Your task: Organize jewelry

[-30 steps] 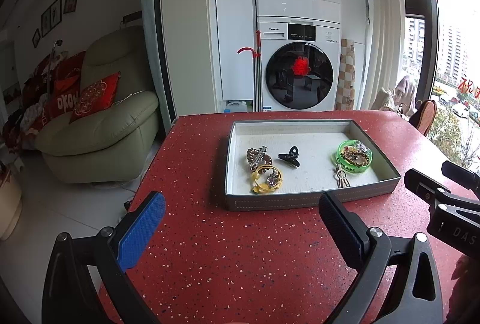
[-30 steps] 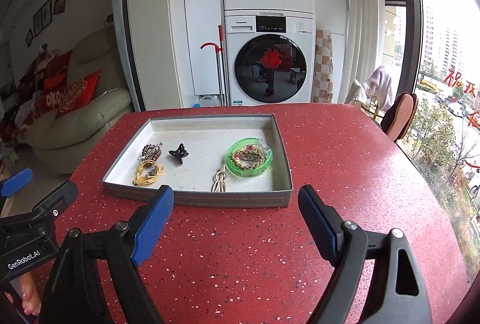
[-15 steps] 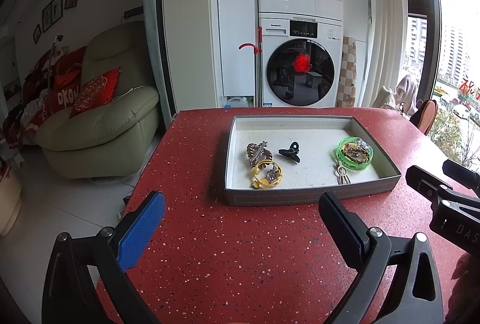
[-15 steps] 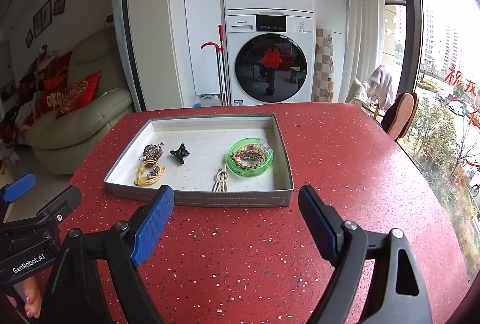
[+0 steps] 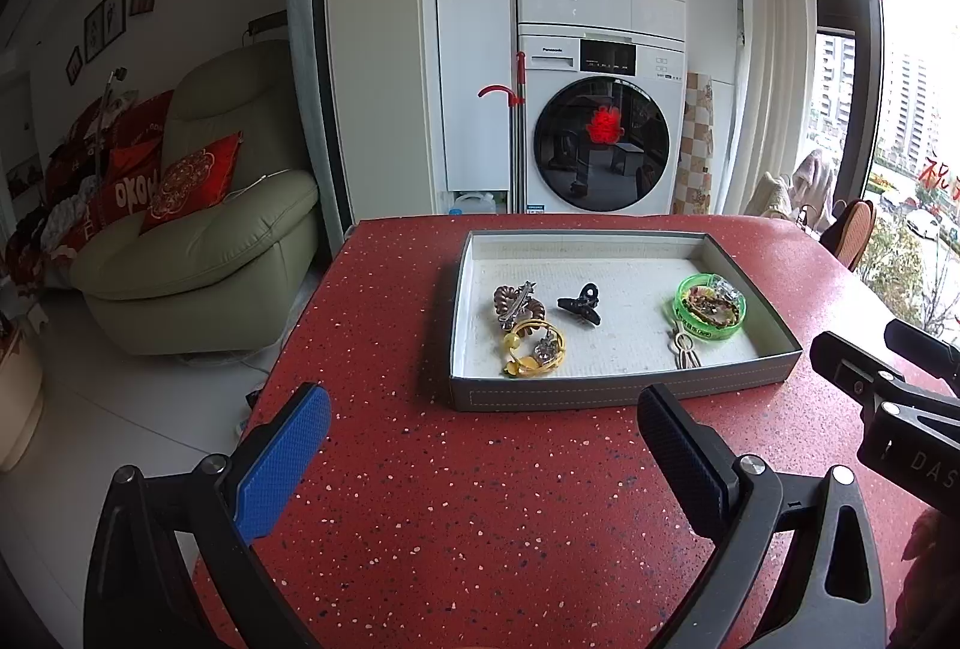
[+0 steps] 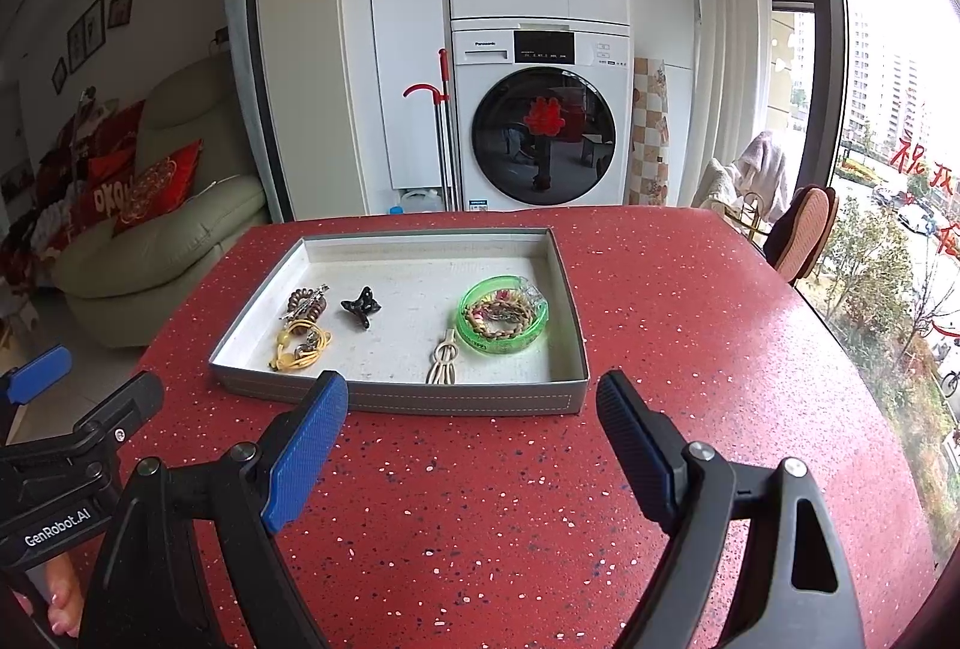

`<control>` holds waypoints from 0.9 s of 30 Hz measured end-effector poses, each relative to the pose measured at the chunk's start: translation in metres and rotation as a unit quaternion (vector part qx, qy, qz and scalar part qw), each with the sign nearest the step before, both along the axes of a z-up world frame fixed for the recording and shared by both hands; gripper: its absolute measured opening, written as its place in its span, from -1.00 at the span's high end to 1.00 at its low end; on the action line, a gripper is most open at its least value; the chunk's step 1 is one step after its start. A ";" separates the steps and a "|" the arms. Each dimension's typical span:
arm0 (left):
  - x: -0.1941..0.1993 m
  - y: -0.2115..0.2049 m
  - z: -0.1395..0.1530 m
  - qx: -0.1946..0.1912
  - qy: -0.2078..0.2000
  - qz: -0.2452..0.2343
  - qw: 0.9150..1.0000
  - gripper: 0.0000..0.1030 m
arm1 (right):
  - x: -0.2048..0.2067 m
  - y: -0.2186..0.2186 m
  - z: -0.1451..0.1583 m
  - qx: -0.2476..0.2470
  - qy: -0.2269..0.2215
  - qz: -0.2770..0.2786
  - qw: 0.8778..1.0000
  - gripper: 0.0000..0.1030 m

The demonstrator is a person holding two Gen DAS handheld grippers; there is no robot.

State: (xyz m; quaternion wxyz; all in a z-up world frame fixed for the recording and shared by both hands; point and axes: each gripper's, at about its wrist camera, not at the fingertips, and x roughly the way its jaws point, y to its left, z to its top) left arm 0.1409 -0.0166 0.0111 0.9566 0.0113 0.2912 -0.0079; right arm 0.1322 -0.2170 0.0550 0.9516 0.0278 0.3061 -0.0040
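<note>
A grey tray (image 5: 630, 289) (image 6: 420, 277) with a pale lining lies on the red speckled table (image 5: 480, 499) (image 6: 480, 499). At its left end are a brown hair tie with a silver clip (image 5: 517, 304) (image 6: 306, 302) and a yellow hair tie (image 5: 534, 349) (image 6: 300, 346). A black claw clip (image 5: 579, 304) (image 6: 360, 308) sits mid-tray. At the right, a green round box (image 5: 711, 307) (image 6: 503, 314) holds braided bands, with a beige clip (image 5: 684, 349) (image 6: 444, 364) in front. My left gripper (image 5: 480, 409) (image 6: 90, 379) and right gripper (image 6: 472, 397) (image 5: 888, 367) hover open before the tray, with nothing between their fingers.
The table's left edge (image 5: 288, 343) drops to a white floor beside a pale green sofa (image 5: 198, 253). A stacked washer and dryer (image 6: 540, 108) stands behind the table. A chair (image 6: 804, 229) and a large window are at the right. A hand (image 6: 60, 607) holds the left gripper.
</note>
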 end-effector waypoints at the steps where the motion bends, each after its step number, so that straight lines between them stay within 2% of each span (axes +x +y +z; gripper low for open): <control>1: 0.000 0.000 0.000 0.000 0.000 0.000 1.000 -1.00 | 0.000 0.000 0.000 0.000 0.000 0.000 1.000 -0.70; 27: 0.000 0.000 -0.002 -0.002 0.004 0.002 1.000 -1.00 | 0.000 0.001 0.000 -0.001 0.001 0.000 1.000 -0.70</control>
